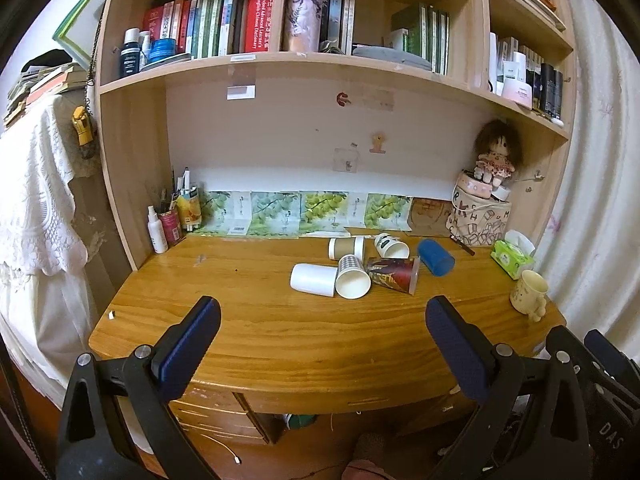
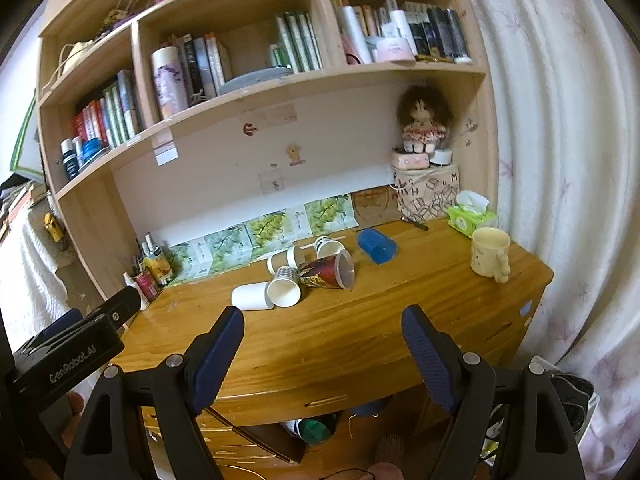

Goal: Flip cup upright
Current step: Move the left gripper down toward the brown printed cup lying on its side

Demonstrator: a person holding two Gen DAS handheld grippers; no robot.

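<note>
Several cups lie on their sides in a cluster on the wooden desk [image 1: 280, 336]: a white cup [image 1: 313, 278], a checked paper cup [image 1: 352, 277] with its mouth toward me, a dark patterned cup [image 1: 394, 274], a brown paper cup [image 1: 346, 248], a white printed cup [image 1: 391, 245] and a blue cup [image 1: 436, 258]. The same cluster shows in the right wrist view: white cup [image 2: 252, 297], checked cup [image 2: 285, 287], patterned cup [image 2: 330, 273], blue cup [image 2: 377, 246]. My left gripper [image 1: 322, 312] is open and empty, short of the cups above the desk front. My right gripper [image 2: 323, 322] is open and empty, also short of them.
A cream mug [image 1: 529, 292] stands upright at the desk's right edge, also in the right wrist view [image 2: 490, 259]. A green tissue pack [image 1: 512, 254], a lettered box [image 1: 478, 220] with a doll [image 1: 496, 156], and bottles and pens [image 1: 170, 220] at back left line the desk.
</note>
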